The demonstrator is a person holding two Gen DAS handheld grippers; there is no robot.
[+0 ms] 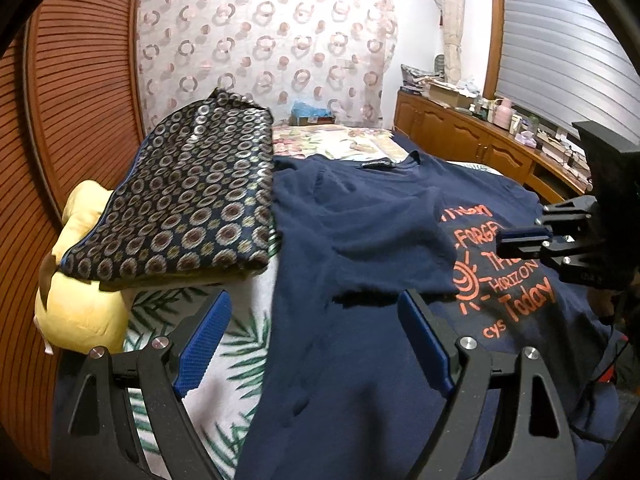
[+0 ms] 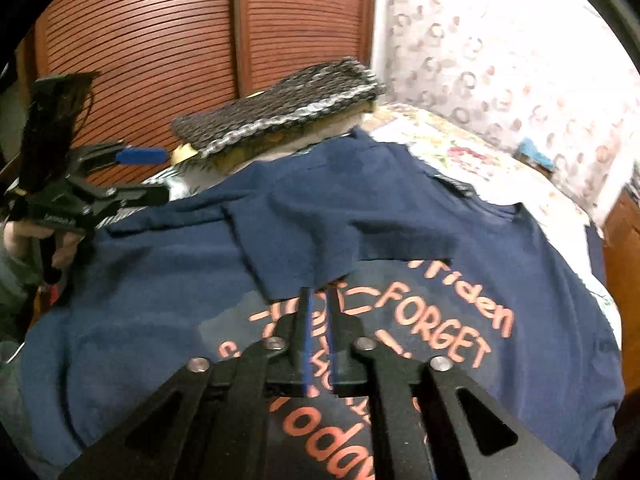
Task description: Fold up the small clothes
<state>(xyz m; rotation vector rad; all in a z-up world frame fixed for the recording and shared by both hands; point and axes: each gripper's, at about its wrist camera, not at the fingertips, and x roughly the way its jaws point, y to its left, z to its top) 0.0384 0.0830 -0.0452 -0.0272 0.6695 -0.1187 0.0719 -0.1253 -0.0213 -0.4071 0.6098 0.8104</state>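
Note:
A navy T-shirt [image 1: 360, 240] with orange lettering lies on the bed, one sleeve folded in over the chest; it also shows in the right wrist view [image 2: 160, 312]. My left gripper [image 1: 316, 344] is open and empty, hovering above the shirt's left side; it shows in the right wrist view [image 2: 156, 176] too. My right gripper [image 2: 318, 294] has its jaws nearly together, a thin gap between them, just at the folded sleeve's hem, holding nothing that I can see. It shows in the left wrist view [image 1: 520, 240] above the lettering.
A folded dark cloth with ring pattern [image 1: 180, 200] rests on a yellow pillow [image 1: 80, 312] at the left. The leaf-print bed sheet [image 1: 236, 352] shows beside the shirt. A wooden louvred door [image 1: 72, 100] stands left, a cluttered wooden sideboard [image 1: 480, 136] right.

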